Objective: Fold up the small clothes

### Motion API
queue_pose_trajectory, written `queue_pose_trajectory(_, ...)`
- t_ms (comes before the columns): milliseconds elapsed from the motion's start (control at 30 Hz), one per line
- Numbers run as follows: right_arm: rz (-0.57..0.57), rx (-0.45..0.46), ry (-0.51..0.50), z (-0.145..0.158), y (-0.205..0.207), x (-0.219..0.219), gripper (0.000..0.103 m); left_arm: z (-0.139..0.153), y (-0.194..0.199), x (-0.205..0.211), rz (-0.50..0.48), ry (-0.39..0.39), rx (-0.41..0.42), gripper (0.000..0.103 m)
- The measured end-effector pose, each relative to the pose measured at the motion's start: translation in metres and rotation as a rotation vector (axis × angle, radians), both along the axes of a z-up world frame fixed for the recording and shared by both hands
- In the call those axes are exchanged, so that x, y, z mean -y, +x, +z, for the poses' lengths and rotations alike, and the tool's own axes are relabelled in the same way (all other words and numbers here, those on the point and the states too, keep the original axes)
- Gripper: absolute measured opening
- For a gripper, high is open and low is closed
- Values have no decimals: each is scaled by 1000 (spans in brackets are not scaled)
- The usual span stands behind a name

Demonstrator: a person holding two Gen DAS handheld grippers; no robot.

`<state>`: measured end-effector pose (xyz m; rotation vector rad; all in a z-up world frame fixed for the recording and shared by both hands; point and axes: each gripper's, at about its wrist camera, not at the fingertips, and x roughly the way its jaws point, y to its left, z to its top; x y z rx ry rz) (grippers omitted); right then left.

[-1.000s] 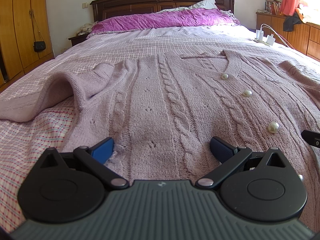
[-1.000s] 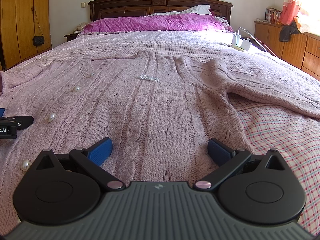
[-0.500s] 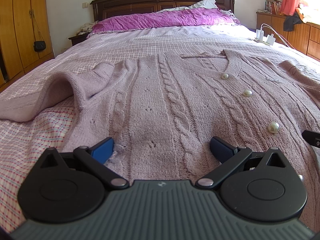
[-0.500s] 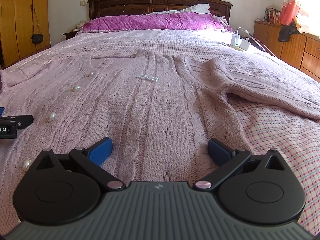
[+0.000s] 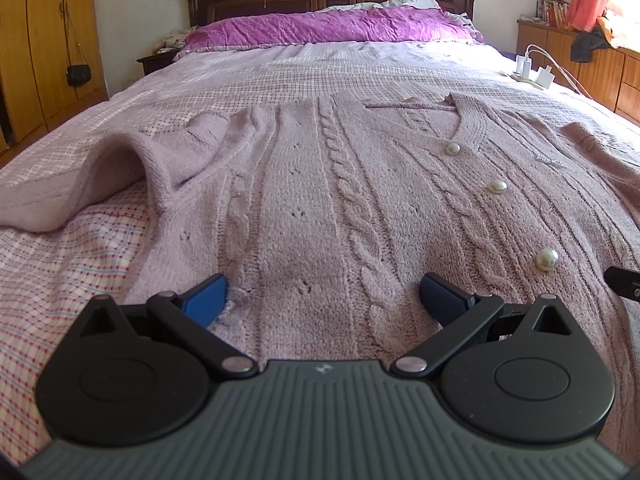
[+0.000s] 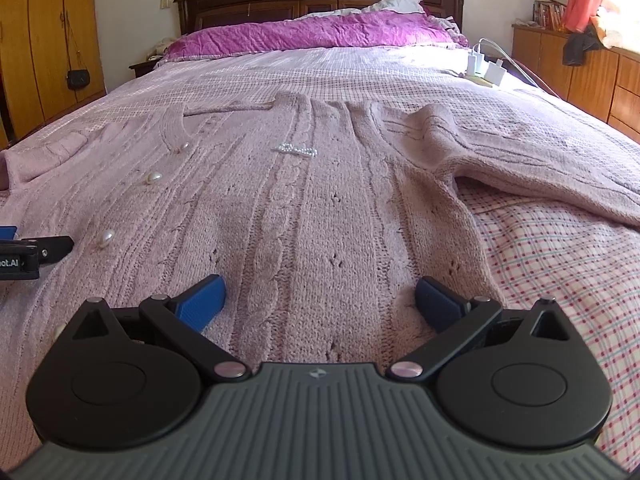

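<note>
The pink cardigan (image 5: 320,208) lies flat on the bed (image 6: 560,272), and with the left gripper (image 5: 322,300) and right gripper (image 6: 318,300) both spread wide at its bottom edge, each should pinch only the hem, evenly.

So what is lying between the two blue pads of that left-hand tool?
In the left wrist view, only the lilac cable-knit cardigan shows between the open left gripper pads: bare knit near its hem, no pearl button there.
</note>
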<state>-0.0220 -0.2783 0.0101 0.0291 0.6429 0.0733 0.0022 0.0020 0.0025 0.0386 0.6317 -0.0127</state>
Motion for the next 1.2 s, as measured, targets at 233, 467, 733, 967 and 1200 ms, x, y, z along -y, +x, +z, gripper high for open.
queue_pose_trajectory(233,51,-16,216,32,-3,50,103,6,6,-2,-3,-11,-49,103)
queue_pose_trajectory(467,-124,13,525,43,-17,150,103,17,15,2,13,3,-122,103)
queue_pose_trajectory(733,-357,145,587,27,-29,246,103,11,23,9,34,20,-132,103)
queue_pose_trajectory(967,-430,220,637,1,-15,305,103,8,23,8,16,20,-132,103)
queue_pose_trajectory(1200,-493,290,593,3,12,340,98,6,23,12,32,32,-120,103)
